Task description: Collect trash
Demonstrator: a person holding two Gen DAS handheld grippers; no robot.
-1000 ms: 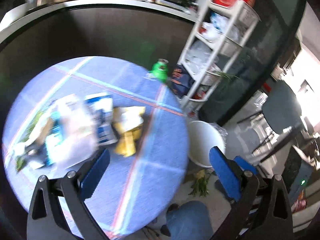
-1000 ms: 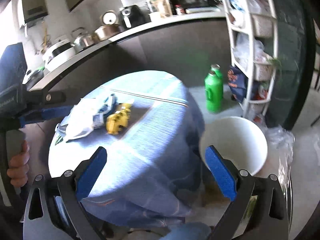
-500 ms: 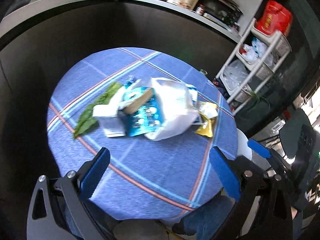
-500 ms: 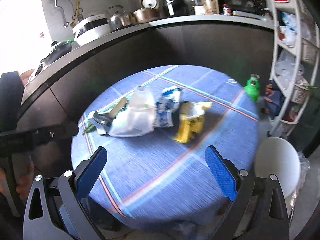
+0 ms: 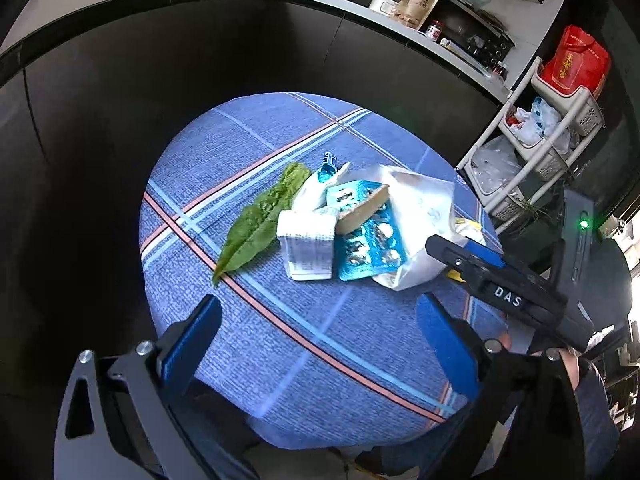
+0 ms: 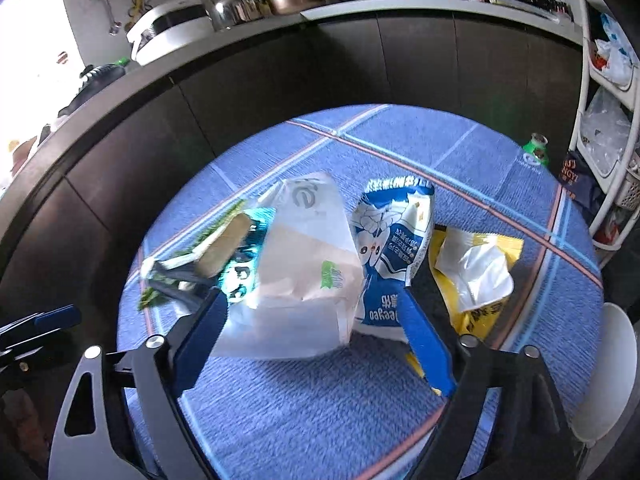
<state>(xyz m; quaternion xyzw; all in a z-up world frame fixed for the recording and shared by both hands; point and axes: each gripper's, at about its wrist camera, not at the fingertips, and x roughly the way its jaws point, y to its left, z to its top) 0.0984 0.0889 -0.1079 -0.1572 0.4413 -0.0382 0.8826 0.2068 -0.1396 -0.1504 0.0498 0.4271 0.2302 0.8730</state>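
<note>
A pile of trash lies on the round table with a blue plaid cloth (image 5: 280, 344): a green leaf (image 5: 256, 224), a folded white paper (image 5: 308, 246), a teal blister pack (image 5: 368, 236) and a white paper bag (image 5: 420, 208). The right wrist view shows the white bag (image 6: 304, 280), a blue snack bag (image 6: 392, 240) and a yellow wrapper (image 6: 476, 276). My left gripper (image 5: 316, 340) is open above the table's near part. My right gripper (image 6: 316, 328) is open, its jaws either side of the white bag's near end. The white bin (image 6: 608, 376) stands on the floor at the right.
A dark counter (image 6: 360, 40) with pots and appliances curves behind the table. A white shelf rack (image 5: 536, 148) stands at the right. A green bottle (image 6: 534, 148) stands on the floor past the table. The right gripper's body (image 5: 504, 292) reaches in over the table's right edge.
Both grippers have swung from the bin side toward the table and come closer to the trash pile. The right gripper now sits right at the white bag.
</note>
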